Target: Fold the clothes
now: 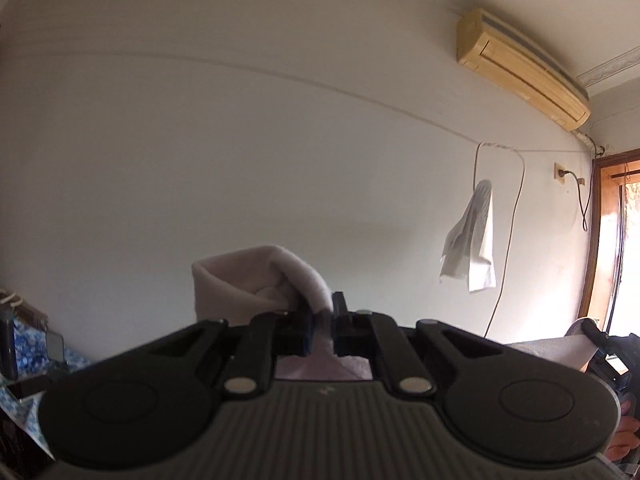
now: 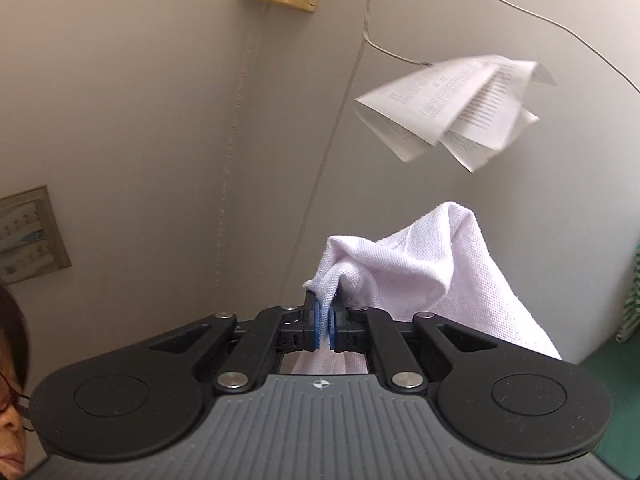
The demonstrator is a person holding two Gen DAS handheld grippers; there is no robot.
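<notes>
Left gripper (image 1: 320,320): fingers clenched on a fold of the pale lilac garment (image 1: 256,284). Right gripper (image 2: 325,322): blue pads pinch the garment (image 2: 404,264) too. It hangs aloft before the wall (image 1: 240,160). Judgement: lifted mid-fold or for spreading; next, lay flat. Fabric is a soft piqué knit, limp, bunched. Printed paper (image 2: 456,108) dangles behind.
</notes>
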